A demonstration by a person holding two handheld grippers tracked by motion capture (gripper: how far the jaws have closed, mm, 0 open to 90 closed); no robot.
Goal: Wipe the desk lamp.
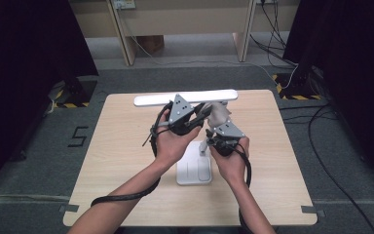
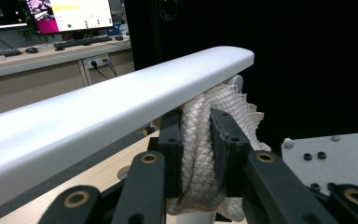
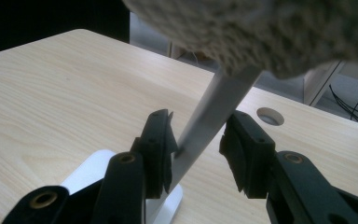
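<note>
A white desk lamp stands mid-table with a flat base (image 1: 194, 170), a thin slanting stem (image 3: 223, 98) and a long white light bar (image 1: 185, 97). My left gripper (image 1: 205, 113) is shut on a bunched beige woven cloth (image 2: 233, 105). The cloth is pressed up under the light bar (image 2: 121, 102) near its right end, where the stem meets it. My right gripper (image 1: 209, 141) sits lower, its jaws closed on either side of the stem (image 1: 204, 146) just above the base (image 3: 88, 172). The cloth (image 3: 261, 32) hangs over that gripper.
The light wooden table (image 1: 126, 146) has a round cable hole (image 3: 270, 116) behind the lamp. Desks, cables and dark screens surround the table on grey carpet. Beyond the bar stands a desk with monitors (image 2: 70, 18).
</note>
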